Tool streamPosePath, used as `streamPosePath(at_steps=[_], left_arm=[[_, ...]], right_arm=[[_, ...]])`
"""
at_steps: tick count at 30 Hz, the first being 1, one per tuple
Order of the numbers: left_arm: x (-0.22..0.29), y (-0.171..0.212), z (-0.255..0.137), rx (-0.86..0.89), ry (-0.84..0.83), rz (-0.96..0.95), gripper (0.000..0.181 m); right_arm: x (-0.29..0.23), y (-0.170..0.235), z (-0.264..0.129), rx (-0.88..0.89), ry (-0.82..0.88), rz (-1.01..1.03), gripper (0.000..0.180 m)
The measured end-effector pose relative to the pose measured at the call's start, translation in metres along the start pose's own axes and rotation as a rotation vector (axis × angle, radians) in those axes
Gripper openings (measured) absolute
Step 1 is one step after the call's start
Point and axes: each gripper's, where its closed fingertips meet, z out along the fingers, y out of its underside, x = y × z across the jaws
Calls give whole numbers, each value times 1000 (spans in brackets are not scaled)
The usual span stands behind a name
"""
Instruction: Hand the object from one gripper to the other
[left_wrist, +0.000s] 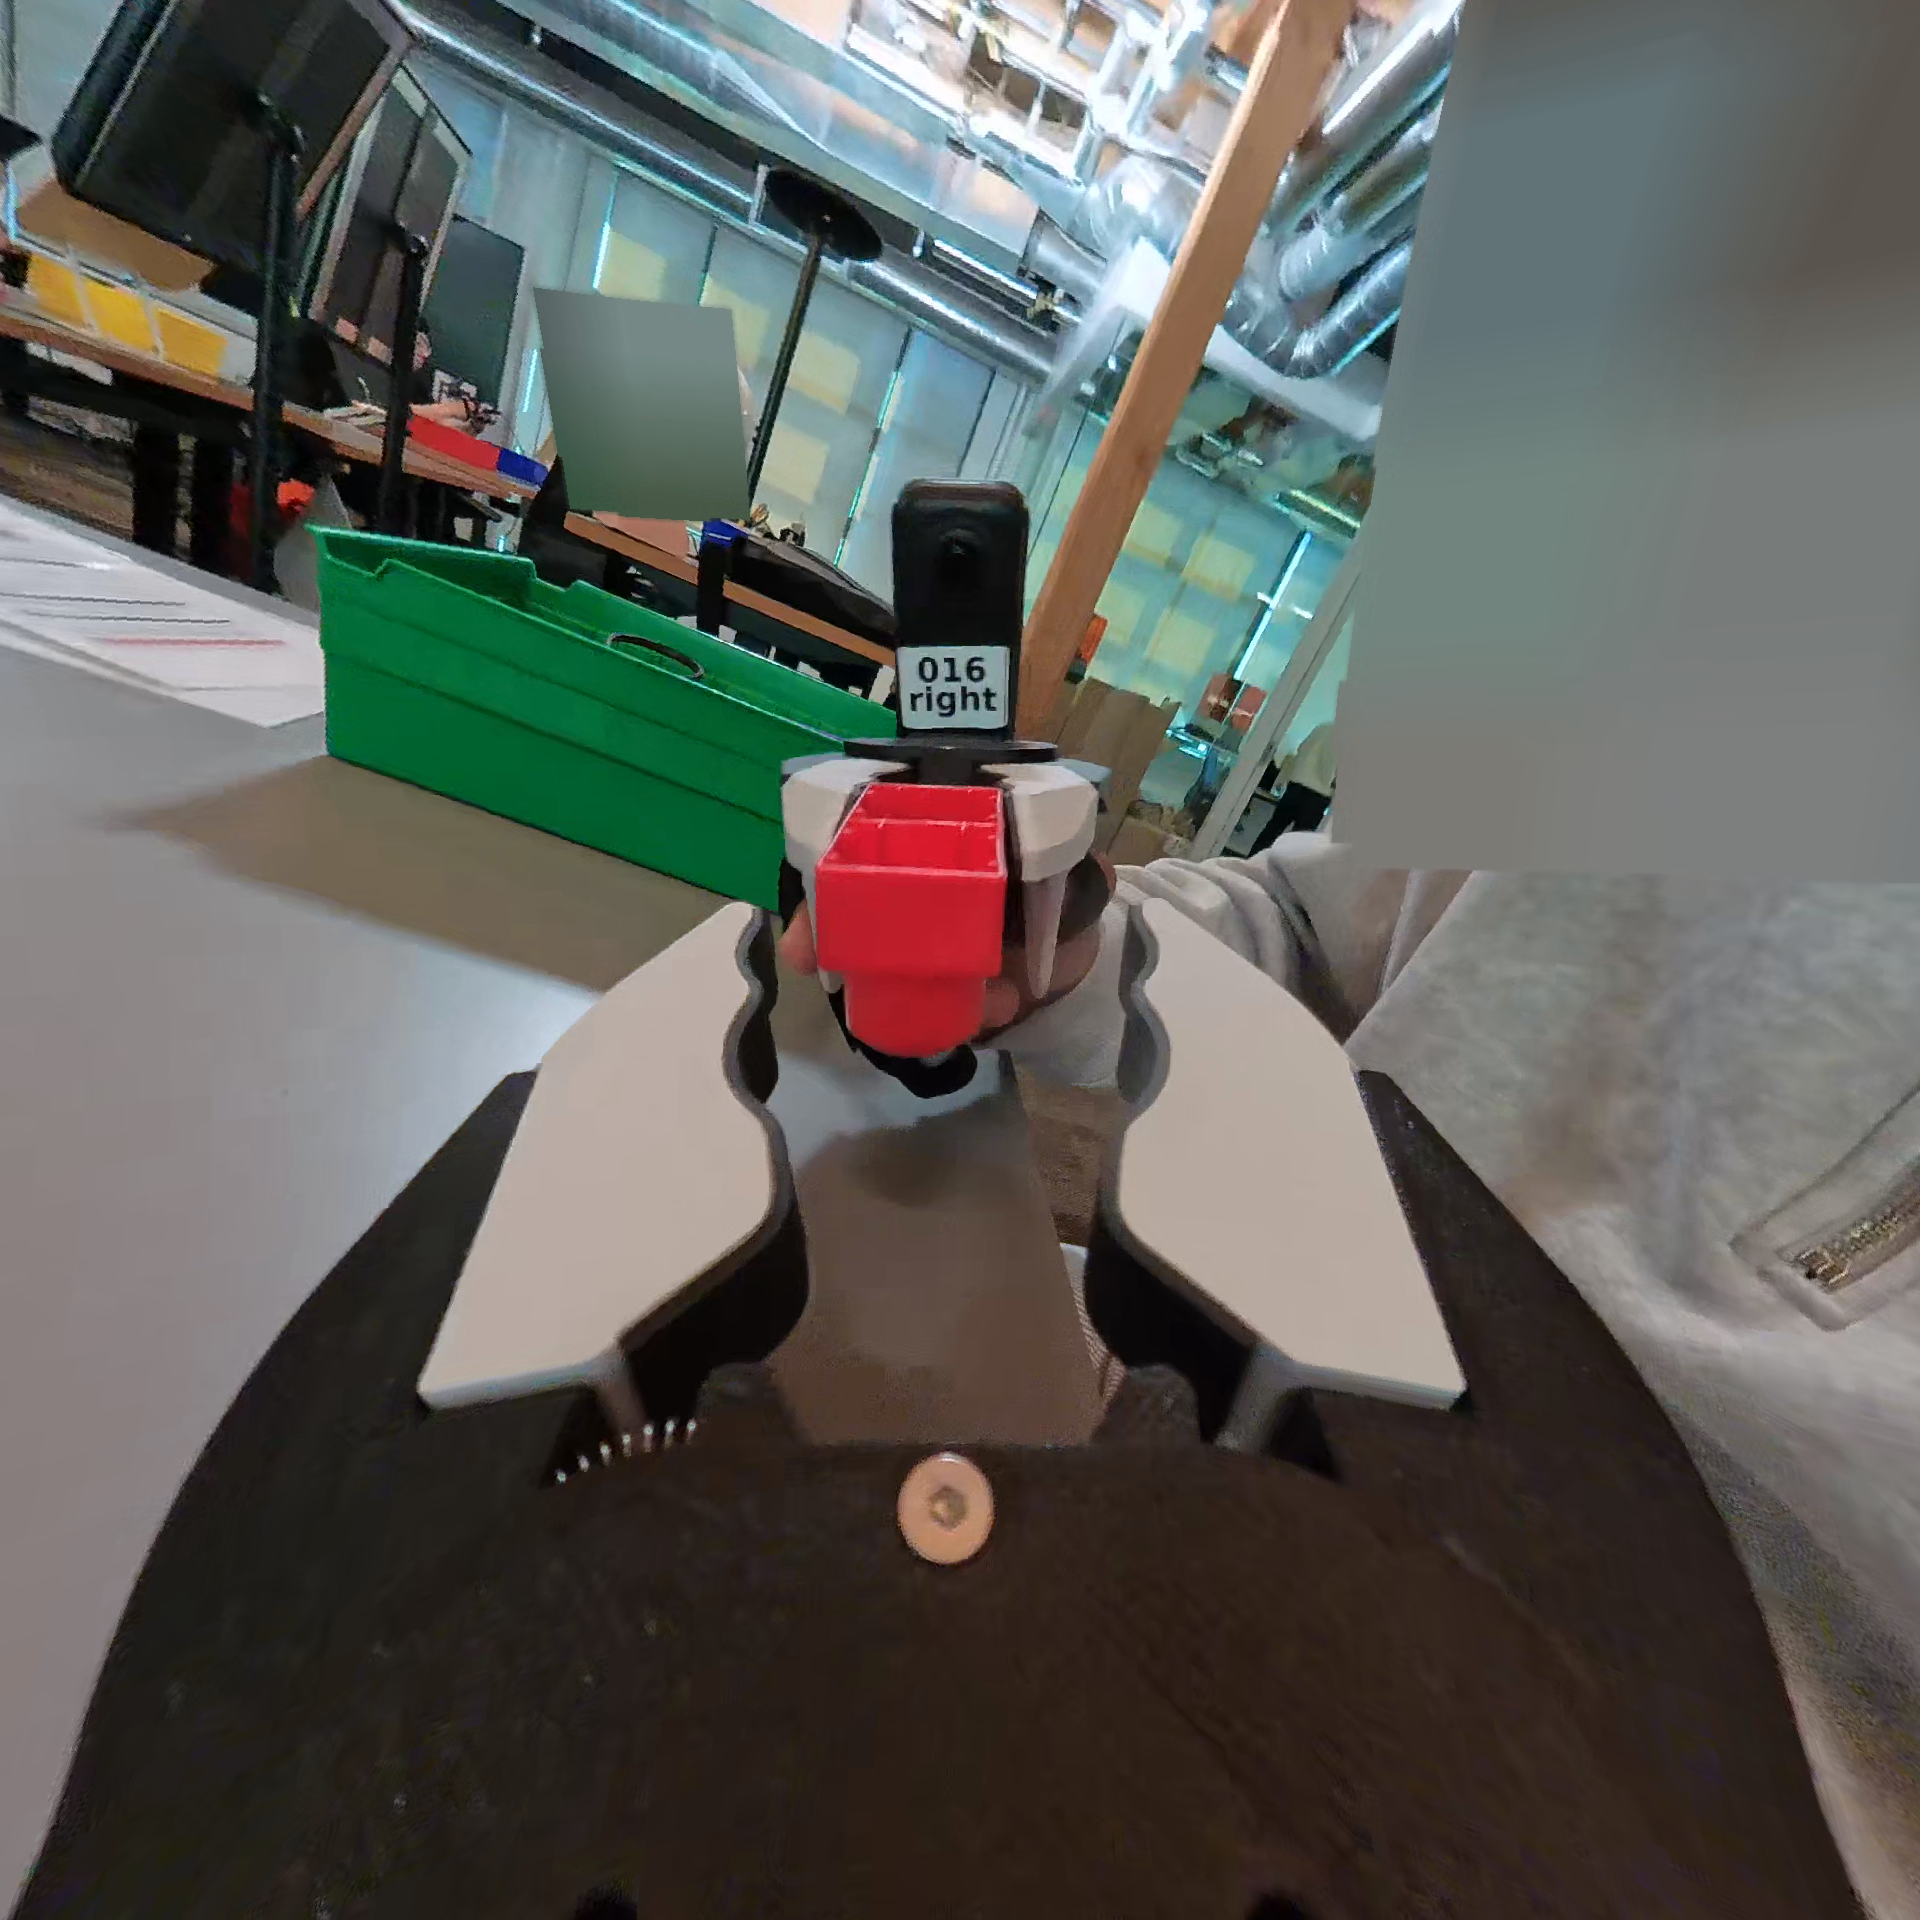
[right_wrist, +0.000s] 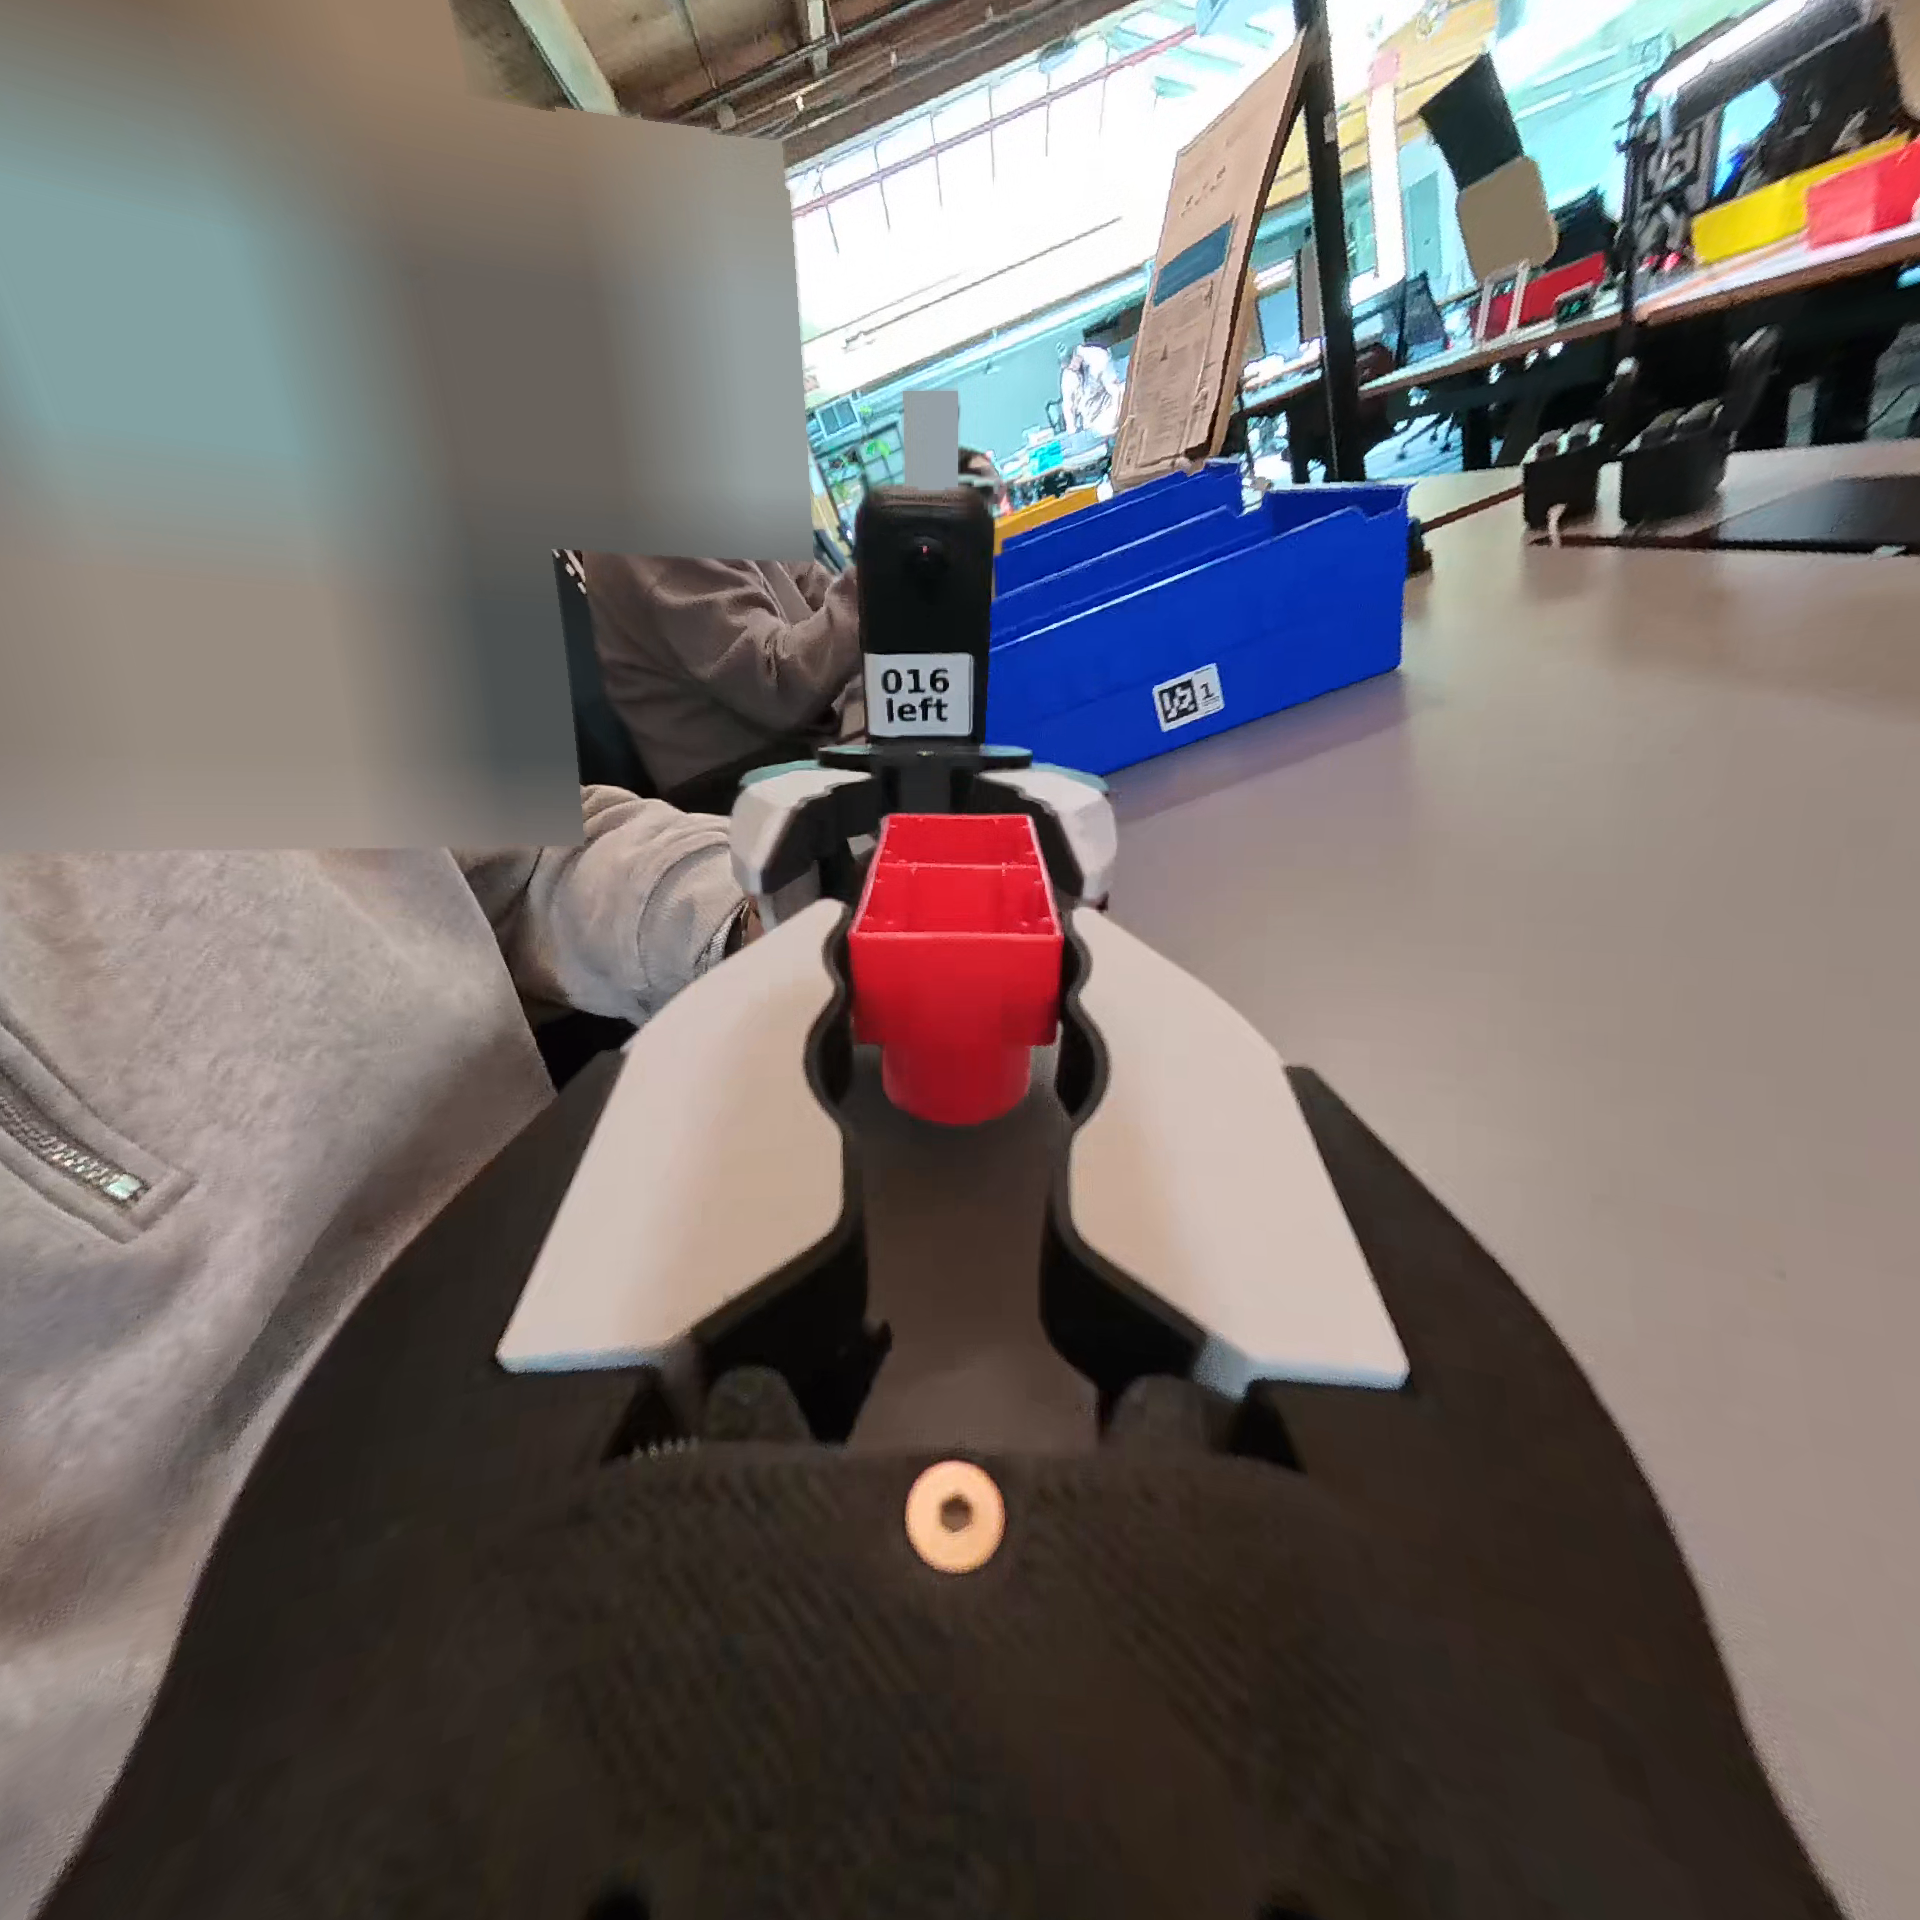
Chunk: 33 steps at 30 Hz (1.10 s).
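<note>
The object is a red plastic piece (right_wrist: 956, 966), a square open-topped box with a round stem below. My right gripper (right_wrist: 956, 956) is shut on it, its white fingers (right_wrist: 727, 1091) pressed against both sides, and holds it above the grey table (right_wrist: 1558, 831). In the left wrist view the red piece (left_wrist: 909, 914) sits just in front of my left gripper (left_wrist: 945, 935). The left gripper is open wide, with its white fingers (left_wrist: 623, 1143) apart from the piece on both sides. The two grippers face each other tip to tip.
A green bin (left_wrist: 520, 686) stands on the table (left_wrist: 208, 987) behind the grippers on one side, and stacked blue bins (right_wrist: 1195, 623) on the other. The person's grey jacket (left_wrist: 1558, 1143) is close beside both grippers. A paper sheet (left_wrist: 135, 623) lies at the far left. The grippers are tip to tip, or close to it.
</note>
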Motion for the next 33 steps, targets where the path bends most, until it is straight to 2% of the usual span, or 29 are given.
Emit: streamPosePath(at_steps=[4,7,11,13,17,24,28,33], left_arm=[[3,7,4,-40,3,13,53],[1,10,2,-62,-4,14,35],[-3,7,0,-48,-19,-26,35],[-7,4,-2,-28,-38,-39,35],[-13,-5,-8,30,-52,-77,35],[-11,-8,-8,52,-54,-56,35],[-5,-5,-3,30,-39,-26,35],[-6,-4,-2,26,-57,-6,38]], right_arm=[[-4,6,4,-35,-22,21,37],[-7,8,6,-41,-36,34,37],[-2,14,8,-63,-26,25,38],[5,11,8,-30,12,0,57],[11,6,4,4,36,7,61],[8,19,11,-60,28,25,50],[2,19,14,-63,11,7,31],[2,14,11,-48,3,31,31]])
